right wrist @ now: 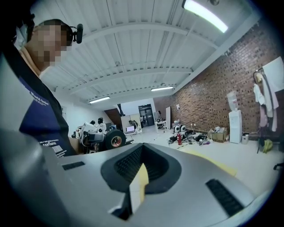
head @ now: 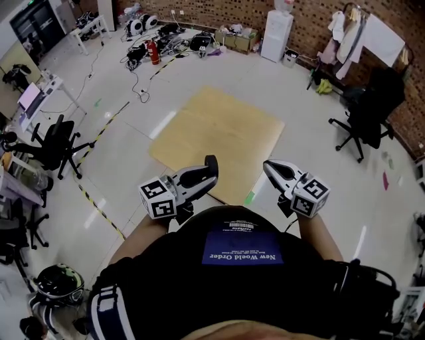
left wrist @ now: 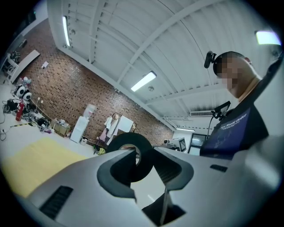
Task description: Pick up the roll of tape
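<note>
Your left tool (left wrist: 142,150) clamps the tape (left wrist: 129,138); your right tool (right wrist: 140,147) is closed, empty. Below, a tan board (head: 219,136) lies on the floor (head: 119,156), brick wall (head: 312,20) beyond.

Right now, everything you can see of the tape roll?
The roll of tape is black, with a paler core around its hole. It stands on edge, pinched between the jaws of the left gripper and held in the air in front of the person. Only the jaw pads touch it. Whether one jaw reaches into the hole is unclear.
</note>
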`<state>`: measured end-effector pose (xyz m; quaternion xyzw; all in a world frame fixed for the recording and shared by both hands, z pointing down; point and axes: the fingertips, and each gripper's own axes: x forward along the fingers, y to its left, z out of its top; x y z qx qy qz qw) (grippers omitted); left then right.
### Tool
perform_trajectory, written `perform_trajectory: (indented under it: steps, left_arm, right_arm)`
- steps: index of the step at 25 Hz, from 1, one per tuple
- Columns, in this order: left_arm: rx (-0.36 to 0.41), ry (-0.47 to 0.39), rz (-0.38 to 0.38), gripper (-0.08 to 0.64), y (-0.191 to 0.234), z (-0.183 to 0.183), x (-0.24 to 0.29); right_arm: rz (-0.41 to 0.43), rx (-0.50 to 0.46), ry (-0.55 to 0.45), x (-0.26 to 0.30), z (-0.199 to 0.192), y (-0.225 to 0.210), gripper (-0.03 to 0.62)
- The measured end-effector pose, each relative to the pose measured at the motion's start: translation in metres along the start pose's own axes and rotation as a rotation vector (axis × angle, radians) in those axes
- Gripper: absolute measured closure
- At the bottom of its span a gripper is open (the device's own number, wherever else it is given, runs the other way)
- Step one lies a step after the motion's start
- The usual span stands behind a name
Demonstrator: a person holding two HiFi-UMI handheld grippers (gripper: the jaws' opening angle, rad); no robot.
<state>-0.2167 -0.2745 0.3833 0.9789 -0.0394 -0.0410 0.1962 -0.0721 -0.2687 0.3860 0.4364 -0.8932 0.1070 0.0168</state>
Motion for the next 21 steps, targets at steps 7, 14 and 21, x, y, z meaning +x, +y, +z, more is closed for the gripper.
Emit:
perform_trajectory:
  steps: [7,14,21]
  left_arm:
    - [0.007,0.006,-0.007,0.428,-0.0093,-0.0068,0.0049]
    - [-0.002,0.007,0.007,0.428,-0.0100,-0.0047,0.0067]
    - [0.015,-0.003,0.006,0.428,-0.0064,-0.0015,0.0061]
  right_arm:
    - [0.018,-0.021,0.012,-0.0053,-0.0040,0.0019,0.609]
    - [0.032,-0.032,0.021,-0.0053,-0.0019,0.0007,0.609]
    - [0.048,-0.064,0.026,0.0003,-0.0009,-0.0026,0.609]
